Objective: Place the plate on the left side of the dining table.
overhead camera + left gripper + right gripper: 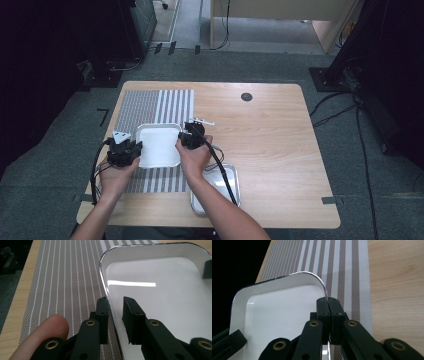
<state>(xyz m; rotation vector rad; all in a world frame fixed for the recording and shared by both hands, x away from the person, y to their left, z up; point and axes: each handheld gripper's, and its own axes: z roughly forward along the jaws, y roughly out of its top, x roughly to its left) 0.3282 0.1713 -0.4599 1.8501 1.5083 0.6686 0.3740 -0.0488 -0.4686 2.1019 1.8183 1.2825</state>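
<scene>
Bench (270, 150) first, pale wood, and on its left part lies a striped placemat (150, 107), the landmark for everything else. White tray (159, 146) with a chrome rim sits over the middle of the placemat, and whether it rests on the weave or hangs just above it I cannot tell. A second tray (231, 184) lies off the placemat's near right corner, partly under the person's right forearm. The left gripper (115, 312) stands at the tray's left edge with its jaws narrowly parted, one outside the rim over the placemat and one inside over the white floor, not yet pinched on it. The right gripper (328, 305) is clamped tight on the tray's opposite rim, jaws pressed together with the edge between them. As I judge it, the tray is gripped on one side alone; closing the left grip and then carrying or settling the tray remain
</scene>
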